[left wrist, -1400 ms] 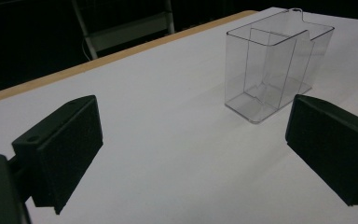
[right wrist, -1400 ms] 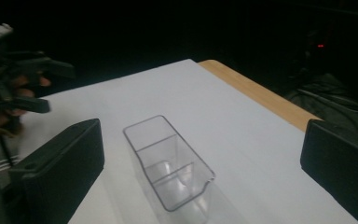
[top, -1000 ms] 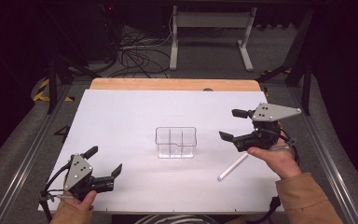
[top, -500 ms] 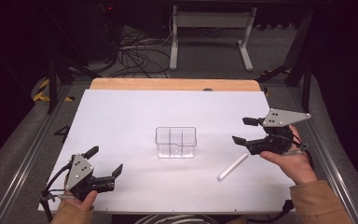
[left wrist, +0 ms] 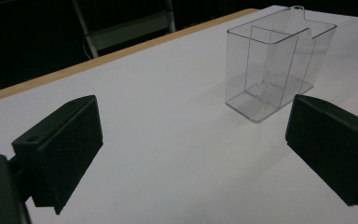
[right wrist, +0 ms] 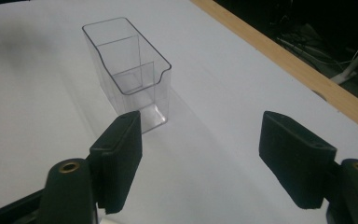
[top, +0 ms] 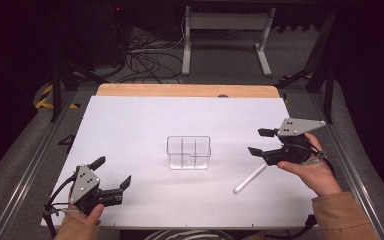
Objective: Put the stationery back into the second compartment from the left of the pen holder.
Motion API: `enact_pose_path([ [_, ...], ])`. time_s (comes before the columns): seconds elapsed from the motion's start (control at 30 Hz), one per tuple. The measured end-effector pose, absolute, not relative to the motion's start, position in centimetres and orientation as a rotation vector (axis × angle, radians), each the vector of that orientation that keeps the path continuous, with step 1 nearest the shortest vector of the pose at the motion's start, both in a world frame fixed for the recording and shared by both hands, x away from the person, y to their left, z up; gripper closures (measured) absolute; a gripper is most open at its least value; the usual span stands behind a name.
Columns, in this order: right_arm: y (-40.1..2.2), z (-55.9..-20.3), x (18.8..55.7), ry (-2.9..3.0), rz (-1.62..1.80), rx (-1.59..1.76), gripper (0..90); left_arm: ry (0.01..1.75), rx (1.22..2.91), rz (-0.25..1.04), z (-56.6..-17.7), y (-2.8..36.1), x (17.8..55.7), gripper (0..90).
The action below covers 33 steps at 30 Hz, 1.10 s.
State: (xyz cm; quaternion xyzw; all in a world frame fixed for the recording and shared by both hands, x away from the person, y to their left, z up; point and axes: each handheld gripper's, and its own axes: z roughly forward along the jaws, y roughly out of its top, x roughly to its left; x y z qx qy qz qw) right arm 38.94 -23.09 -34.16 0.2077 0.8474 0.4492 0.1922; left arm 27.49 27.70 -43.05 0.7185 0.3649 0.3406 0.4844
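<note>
Right tool (top: 258, 141) has sunk toward the stick (top: 249, 179), its jaws closing a little yet spread, empty; left tool (top: 111, 171) rests low, spread, by the box (top: 189, 152).

The white desk (top: 145, 120) lies bare on most of its surface. A clear plastic box (top: 189, 152) stands upright near the middle, the one tall thing in the way between the two sides. A white stick (top: 249, 179) lies flat to the right of the box, apart from it, with open room all around. Between the left gripper (top: 111, 176) and the box nothing stands.
</note>
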Motion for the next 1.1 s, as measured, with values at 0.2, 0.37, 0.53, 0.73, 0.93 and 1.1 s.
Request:
enact_pose_path([
  [0.2,-23.0,-34.2,39.2,2.442,1.164,0.544,30.1,0.889,1.744,0.833,-43.0,27.7,27.4,4.6],
  [0.37,-22.9,-34.4,39.7,2.531,1.071,0.486,30.7,0.892,1.748,0.836,-43.0,27.7,27.3,4.6],
  [0.53,-22.9,-35.1,40.3,2.634,0.997,0.396,34.4,0.901,1.739,0.841,-43.1,27.9,27.1,4.6],
  [0.73,-22.5,-35.9,40.7,2.724,0.889,0.298,35.6,0.911,1.736,0.847,-43.1,28.1,26.8,4.6],
  [0.93,-21.9,-36.7,41.0,2.797,0.772,0.208,35.9,0.918,1.734,0.852,-43.1,28.2,26.6,4.6],
  [1.1,-21.4,-37.2,41.2,2.83,0.696,0.134,35.9,0.919,1.733,0.854,-43.1,28.2,26.6,4.6],
])
